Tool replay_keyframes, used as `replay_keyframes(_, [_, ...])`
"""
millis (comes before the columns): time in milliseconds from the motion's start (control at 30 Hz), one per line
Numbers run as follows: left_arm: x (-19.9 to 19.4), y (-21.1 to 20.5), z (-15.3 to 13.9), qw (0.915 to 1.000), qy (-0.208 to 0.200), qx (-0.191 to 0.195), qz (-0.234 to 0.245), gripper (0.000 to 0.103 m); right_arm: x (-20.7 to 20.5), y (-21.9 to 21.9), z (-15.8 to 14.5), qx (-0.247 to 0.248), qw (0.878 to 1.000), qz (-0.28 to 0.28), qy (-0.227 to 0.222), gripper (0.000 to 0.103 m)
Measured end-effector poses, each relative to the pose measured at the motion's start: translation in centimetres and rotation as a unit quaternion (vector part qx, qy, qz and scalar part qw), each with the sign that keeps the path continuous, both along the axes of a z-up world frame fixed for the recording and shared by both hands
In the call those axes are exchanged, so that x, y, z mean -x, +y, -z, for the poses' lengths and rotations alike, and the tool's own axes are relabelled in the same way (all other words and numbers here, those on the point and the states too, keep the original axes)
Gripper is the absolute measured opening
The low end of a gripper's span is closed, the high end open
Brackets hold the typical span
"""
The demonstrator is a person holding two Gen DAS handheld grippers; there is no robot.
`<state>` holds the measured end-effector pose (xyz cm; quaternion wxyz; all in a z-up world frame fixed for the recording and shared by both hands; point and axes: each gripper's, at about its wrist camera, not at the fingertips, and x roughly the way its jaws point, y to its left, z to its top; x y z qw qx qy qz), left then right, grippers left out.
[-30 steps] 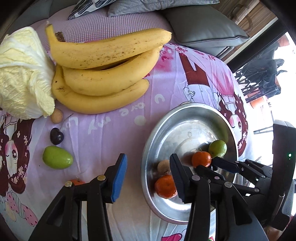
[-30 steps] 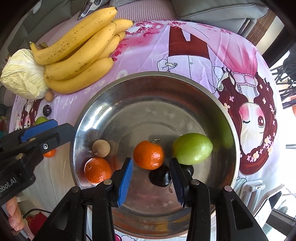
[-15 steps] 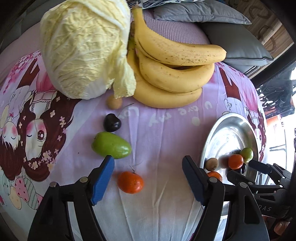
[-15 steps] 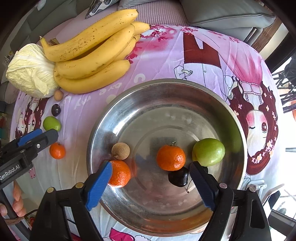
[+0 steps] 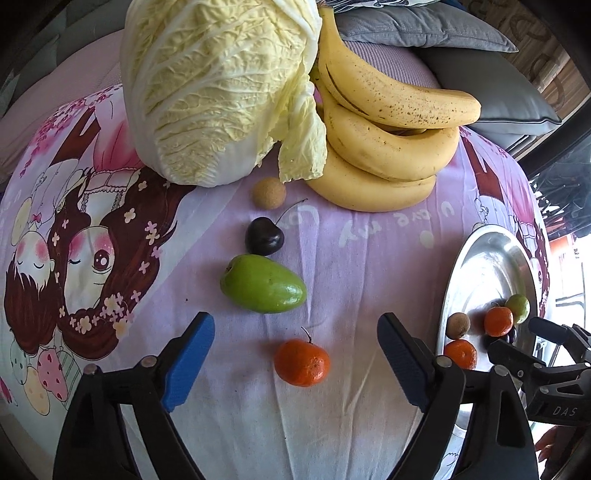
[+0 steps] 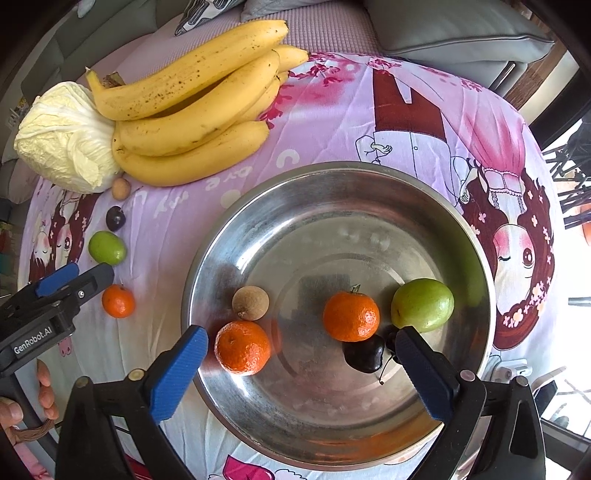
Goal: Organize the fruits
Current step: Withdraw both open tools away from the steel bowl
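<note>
On the pink cartoon cloth lie a mandarin, a green fruit, a dark cherry and a longan. My left gripper hangs over the mandarin with its jaws opening; the fruit sits between the blue pads, untouched. The steel bowl holds two mandarins, a green fruit, a longan and a dark cherry. Above it my right gripper has its jaws opening; the pads press on nothing.
A bunch of bananas and a napa cabbage lie at the back of the cloth. Grey cushions sit behind them. A person's hand holds the left gripper at the left edge.
My left gripper has swung left from the bowl to the loose fruit and its jaws have widened. The right jaws have spread and let go of the dark cherry, which now lies in the bowl.
</note>
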<state>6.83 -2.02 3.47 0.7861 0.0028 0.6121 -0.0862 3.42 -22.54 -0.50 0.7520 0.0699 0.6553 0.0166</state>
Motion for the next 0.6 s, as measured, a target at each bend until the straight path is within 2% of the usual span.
replay_keyframes(367, [0.2,0.1,0.5,0.9999,-0.011,-0.002,0.001,0.096,0.1,0.4,0.8,-0.002,1.000,-0.005,0.008,0.103])
replay_keyframes(600, [0.1,2.1,0.0,0.9997,-0.019,0.005,-0.015,0.096,-0.7,1.0,0.3,-0.002,1.000,-0.005,0.004,0.103])
